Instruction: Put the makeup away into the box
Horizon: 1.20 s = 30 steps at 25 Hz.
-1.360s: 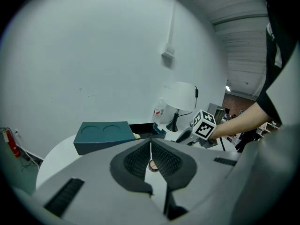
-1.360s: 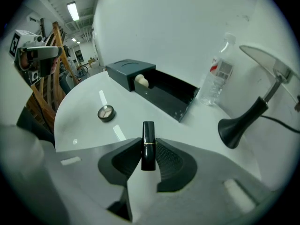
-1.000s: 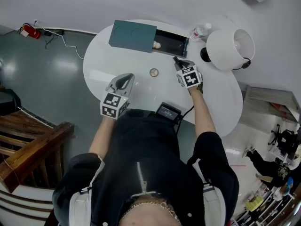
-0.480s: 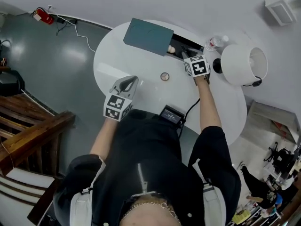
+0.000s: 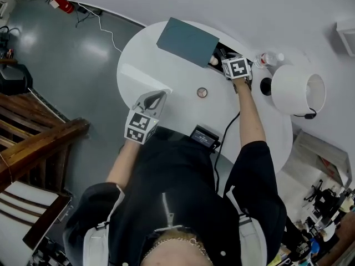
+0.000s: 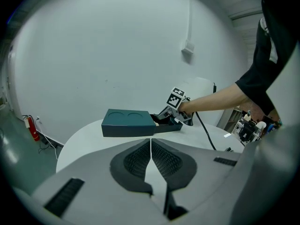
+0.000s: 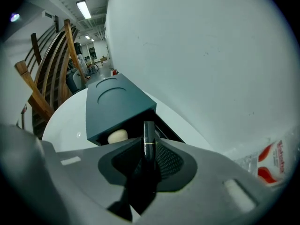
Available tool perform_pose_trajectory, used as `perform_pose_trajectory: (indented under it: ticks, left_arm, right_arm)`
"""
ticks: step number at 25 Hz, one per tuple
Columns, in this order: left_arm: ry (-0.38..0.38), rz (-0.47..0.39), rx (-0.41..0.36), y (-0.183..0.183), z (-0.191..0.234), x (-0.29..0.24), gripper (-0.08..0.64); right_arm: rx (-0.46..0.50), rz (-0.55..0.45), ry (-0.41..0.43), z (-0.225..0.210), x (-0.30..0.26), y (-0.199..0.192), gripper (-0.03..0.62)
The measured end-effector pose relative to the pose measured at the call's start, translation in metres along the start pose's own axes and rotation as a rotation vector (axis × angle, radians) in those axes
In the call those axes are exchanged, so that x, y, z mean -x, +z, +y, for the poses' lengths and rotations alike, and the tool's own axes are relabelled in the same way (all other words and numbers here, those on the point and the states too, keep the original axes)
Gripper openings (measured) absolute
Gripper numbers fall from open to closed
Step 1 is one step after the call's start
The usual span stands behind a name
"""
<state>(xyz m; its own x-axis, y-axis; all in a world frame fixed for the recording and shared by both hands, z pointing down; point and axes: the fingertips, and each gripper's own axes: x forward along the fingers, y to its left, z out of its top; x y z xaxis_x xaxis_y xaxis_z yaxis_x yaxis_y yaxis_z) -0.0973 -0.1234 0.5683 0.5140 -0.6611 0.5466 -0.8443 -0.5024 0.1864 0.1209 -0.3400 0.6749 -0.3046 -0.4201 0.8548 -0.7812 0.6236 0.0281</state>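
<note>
A dark teal box point(image 5: 187, 40) lies at the far side of the round white table point(image 5: 166, 71), its drawer point(image 5: 223, 53) pulled out to the right. My right gripper point(image 5: 226, 56) is over that drawer, shut on a black makeup tube with a thin gold ring point(image 7: 149, 142). In the right gripper view the box point(image 7: 115, 102) is just ahead, with a cream egg-shaped sponge point(image 7: 117, 136) in the drawer's mouth. A small round compact point(image 5: 202, 92) lies mid-table. My left gripper point(image 5: 157, 97) hangs over the near left of the table, shut and empty point(image 6: 150, 150).
A white lamp point(image 5: 298, 90) and a water bottle point(image 5: 269, 58) stand to the right of the box. A black device point(image 5: 202, 136) with a cable sits at the table's near edge. A wooden stair rail point(image 5: 39, 148) lies at the left.
My right gripper has carried the black tube from mid-table across to the box's open drawer. The left gripper has shifted only slightly.
</note>
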Motion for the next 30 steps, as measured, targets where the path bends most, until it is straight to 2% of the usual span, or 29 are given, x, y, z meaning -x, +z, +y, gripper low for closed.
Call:
perform_pose_trajectory:
  ticks: [6,14,18,22,30]
  left_arm:
    - [0.014,0.020,0.007,-0.005,0.003,0.002,0.015]
    - [0.016,0.022,0.010,-0.007,0.006,0.003,0.015]
    - [0.007,0.020,0.006,-0.005,0.003,0.003,0.015]
    - [-0.007,0.012,-0.002,-0.002,0.000,0.002,0.015]
    - [-0.048,-0.011,-0.026,0.007,-0.007,-0.002,0.015]
  right_arm:
    - [-0.038,0.075,0.033,-0.004,-0.027,-0.009,0.087]
    - [-0.098,0.093,0.049,-0.003,-0.037,-0.020,0.089]
    - [-0.102,0.062,0.042,-0.003,-0.030,-0.016,0.118]
    - [-0.091,0.013,0.024,-0.001,-0.013,-0.005,0.117]
    - [-0.032,-0.140,0.014,0.026,0.039,0.016,0.117]
